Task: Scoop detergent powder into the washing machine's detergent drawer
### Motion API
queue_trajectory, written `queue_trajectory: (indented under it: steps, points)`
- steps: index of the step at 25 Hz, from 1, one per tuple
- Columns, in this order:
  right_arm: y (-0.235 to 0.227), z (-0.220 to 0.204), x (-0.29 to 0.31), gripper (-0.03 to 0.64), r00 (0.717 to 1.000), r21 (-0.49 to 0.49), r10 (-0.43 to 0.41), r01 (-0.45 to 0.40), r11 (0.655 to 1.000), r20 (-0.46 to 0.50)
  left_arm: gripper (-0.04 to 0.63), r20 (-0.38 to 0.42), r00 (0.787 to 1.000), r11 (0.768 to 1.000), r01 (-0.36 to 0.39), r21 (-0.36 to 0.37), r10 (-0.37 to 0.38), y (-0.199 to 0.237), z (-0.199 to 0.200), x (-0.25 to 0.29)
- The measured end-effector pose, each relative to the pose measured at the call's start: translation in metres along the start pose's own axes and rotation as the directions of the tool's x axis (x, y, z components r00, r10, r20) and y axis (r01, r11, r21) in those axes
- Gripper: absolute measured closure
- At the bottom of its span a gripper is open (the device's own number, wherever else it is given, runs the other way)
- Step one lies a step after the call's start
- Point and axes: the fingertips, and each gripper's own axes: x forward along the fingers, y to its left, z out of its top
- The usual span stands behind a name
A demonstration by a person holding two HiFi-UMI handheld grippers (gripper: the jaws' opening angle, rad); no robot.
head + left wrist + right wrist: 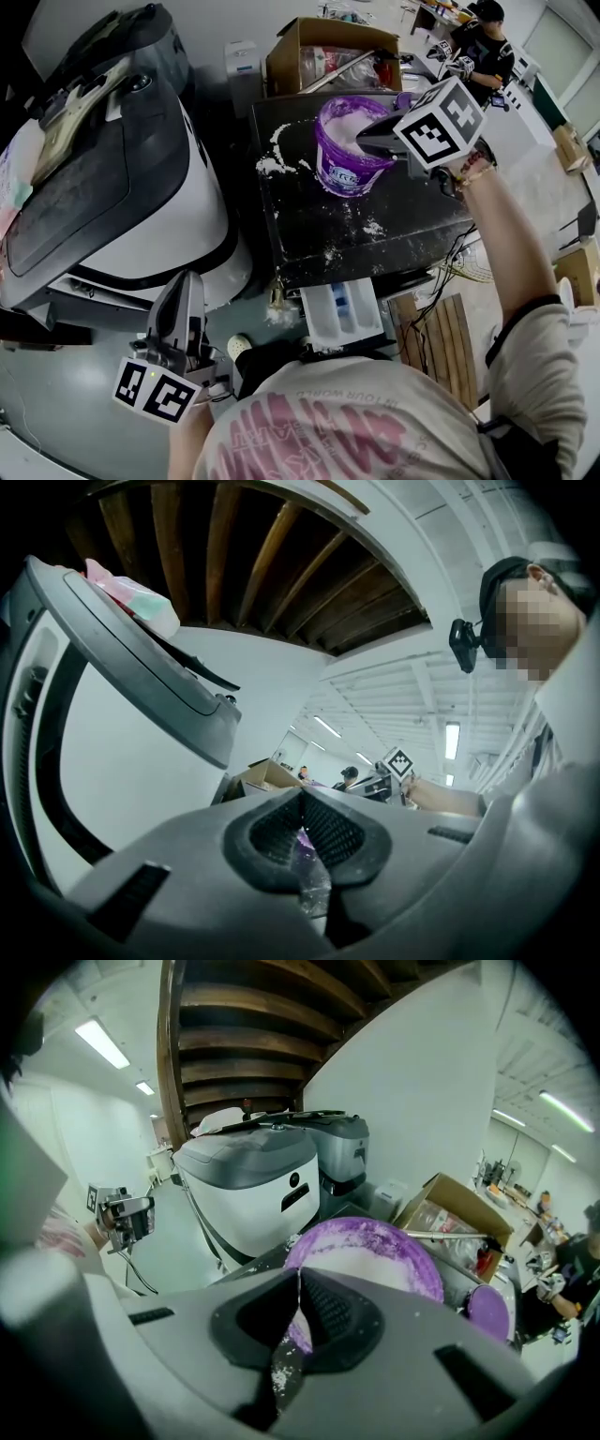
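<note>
A purple bucket (352, 169) of white detergent powder stands on the black, powder-strewn machine top (375, 230). My right gripper (360, 143) hovers at the bucket's right rim, pointing left over the powder. Its jaws are shut, and I see nothing held in them. In the right gripper view the bucket (375, 1246) lies just past the right gripper (300, 1274), with powder grains stuck in the slit. The detergent drawer (342, 314) stands pulled out below the top's front edge. My left gripper (187, 277) hangs low at the left, shut (302, 795). No scoop is visible.
A white and grey washer (141, 187) with a dark raised lid fills the left side. Behind the bucket stand a cardboard box (328, 52) and a purple lid (487, 1312). A person (483, 47) works at the far right. Cables and a wooden pallet (441, 342) lie on the floor.
</note>
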Motion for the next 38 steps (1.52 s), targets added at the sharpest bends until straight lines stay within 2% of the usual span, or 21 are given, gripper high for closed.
queue_trajectory:
  steps: [15, 18, 21, 24, 29, 34, 38]
  points:
    - [0.010, 0.005, -0.017, 0.611, 0.997, 0.068, -0.027, 0.022, 0.997, 0.073, 0.595, -0.008, 0.999, 0.999, 0.041, -0.001, -0.041, -0.001, 0.005, -0.006]
    - [0.007, 0.003, -0.017, 0.611, 0.995, 0.131, -0.042, 0.030, 0.991, 0.095, 0.595, -0.023, 0.997, 0.997, 0.076, 0.003, -0.076, 0.002, 0.011, 0.001]
    - [0.004, 0.007, -0.018, 0.611, 0.988, 0.250, -0.059, 0.021, 0.968, 0.145, 0.595, -0.040, 0.993, 0.994, 0.114, 0.000, -0.114, 0.008, 0.021, 0.010]
    - [-0.001, 0.006, -0.018, 0.611, 0.974, 0.397, -0.100, 0.012, 0.918, 0.203, 0.594, -0.067, 0.985, 0.987, 0.159, 0.000, -0.159, 0.014, 0.030, 0.020]
    - [-0.008, 0.001, -0.017, 0.611, 0.938, 0.595, -0.218, 0.016, 0.803, 0.270, 0.594, -0.116, 0.967, 0.974, 0.228, -0.002, -0.227, 0.027, 0.043, 0.034]
    - [-0.011, -0.006, -0.014, 0.611, 0.894, 0.757, -0.326, -0.021, 0.653, 0.306, 0.595, -0.139, 0.947, 0.956, 0.293, -0.006, -0.291, 0.035, 0.052, 0.049]
    - [-0.009, -0.009, -0.014, 0.611, 0.859, 0.838, -0.406, -0.049, 0.544, 0.314, 0.595, -0.157, 0.922, 0.935, 0.352, -0.033, -0.353, 0.037, 0.051, 0.058]
